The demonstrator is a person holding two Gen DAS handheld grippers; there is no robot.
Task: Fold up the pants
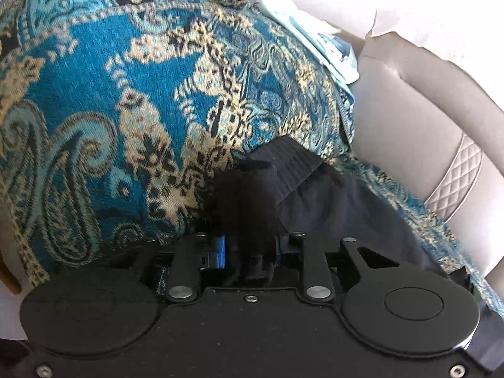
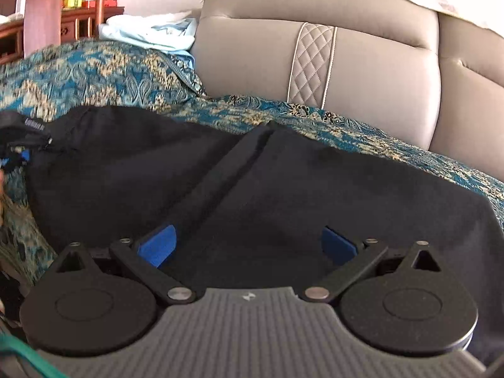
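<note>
The dark navy pants point(image 2: 252, 182) lie spread on a blue paisley throw point(image 2: 94, 72) over a sofa seat. My left gripper point(image 1: 249, 249) is shut on a bunched ribbed edge of the pants point(image 1: 283, 163), held just above the throw point(image 1: 126, 94). It also shows at the far left of the right wrist view point(image 2: 15, 148). My right gripper point(image 2: 249, 245) is open, its blue pads point(image 2: 157, 245) spread wide right over the flat pants cloth, beside a seam band point(image 2: 233, 163).
The beige leather sofa back point(image 2: 362, 72) rises behind the throw. A pile of pale blue cloth point(image 2: 151, 31) lies at the back left. Wooden furniture point(image 2: 78, 19) stands beyond it.
</note>
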